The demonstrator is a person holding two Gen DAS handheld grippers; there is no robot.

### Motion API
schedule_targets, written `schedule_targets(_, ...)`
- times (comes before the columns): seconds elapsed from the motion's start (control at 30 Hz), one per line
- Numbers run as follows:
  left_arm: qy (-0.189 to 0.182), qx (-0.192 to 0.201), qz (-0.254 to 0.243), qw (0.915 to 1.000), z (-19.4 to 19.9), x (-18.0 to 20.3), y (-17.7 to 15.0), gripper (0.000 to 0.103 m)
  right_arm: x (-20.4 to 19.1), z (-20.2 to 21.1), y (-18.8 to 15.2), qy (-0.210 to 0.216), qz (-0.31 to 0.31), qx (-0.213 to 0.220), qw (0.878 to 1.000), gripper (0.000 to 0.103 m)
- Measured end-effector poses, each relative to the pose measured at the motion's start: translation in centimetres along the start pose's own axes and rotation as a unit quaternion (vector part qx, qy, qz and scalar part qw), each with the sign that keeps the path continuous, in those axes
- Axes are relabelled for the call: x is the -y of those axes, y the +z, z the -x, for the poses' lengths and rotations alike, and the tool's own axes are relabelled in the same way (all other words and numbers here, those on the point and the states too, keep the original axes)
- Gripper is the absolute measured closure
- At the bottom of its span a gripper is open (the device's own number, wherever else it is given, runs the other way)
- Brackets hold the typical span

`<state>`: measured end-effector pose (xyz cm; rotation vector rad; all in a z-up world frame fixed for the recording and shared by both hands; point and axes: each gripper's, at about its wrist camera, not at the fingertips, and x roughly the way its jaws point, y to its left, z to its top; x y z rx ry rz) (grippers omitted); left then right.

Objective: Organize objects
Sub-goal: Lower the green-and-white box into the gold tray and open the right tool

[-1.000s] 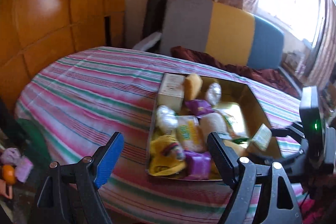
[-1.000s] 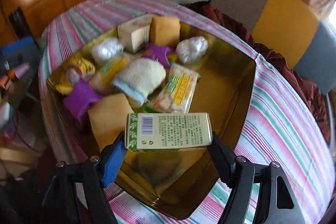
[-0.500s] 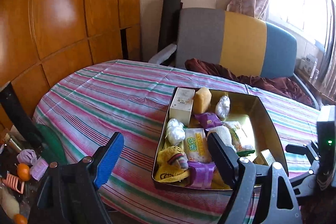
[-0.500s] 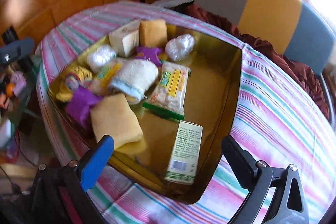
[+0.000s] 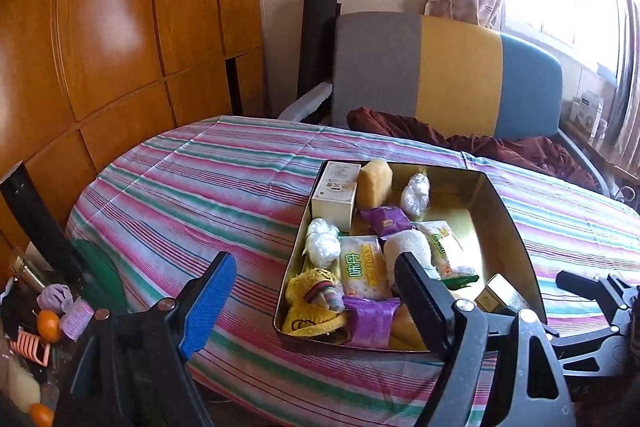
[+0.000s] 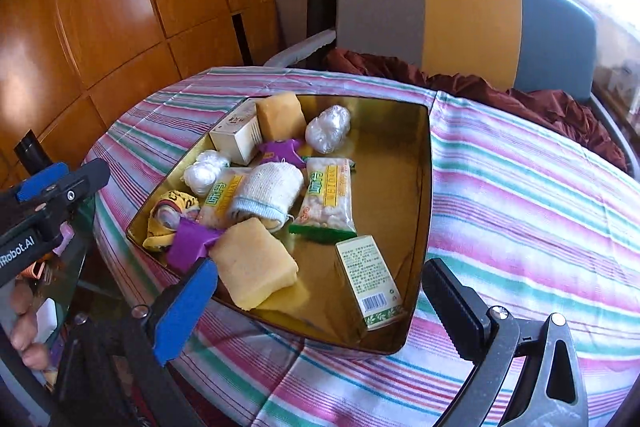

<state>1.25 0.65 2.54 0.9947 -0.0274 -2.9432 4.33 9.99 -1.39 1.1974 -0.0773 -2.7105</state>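
Now both of your hand-held grippers, left [image 5: 316, 291] and right [image 6: 320, 301], stand wide open and empty above the near edge of the tin [image 6: 422, 187] on the tabletop [image 6: 520, 195], where the green box [image 6: 370, 281] lies in the near corner.

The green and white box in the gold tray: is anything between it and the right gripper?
Nothing visible. The green and white box lies alone in the near corner of the gold tray, apart from the yellow sponge. The right gripper is open and empty above the tray's near rim.
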Motion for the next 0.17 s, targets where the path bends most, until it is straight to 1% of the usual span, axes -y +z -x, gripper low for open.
schedule_targets(0.1, -0.001, 0.002, -0.004, 1.0, 0.16, 0.13, 0.03, 0.02, 0.03, -0.1, 0.0, -0.001, -0.003, -0.001, 1.0, 0.0)
schedule_targets(0.17, -0.008, 0.0, -0.005, 1.0, 0.13, 0.16, 0.1, 0.02, 0.0, 0.02, 0.02, -0.004, -0.002, 0.004, 1.0, 0.0)
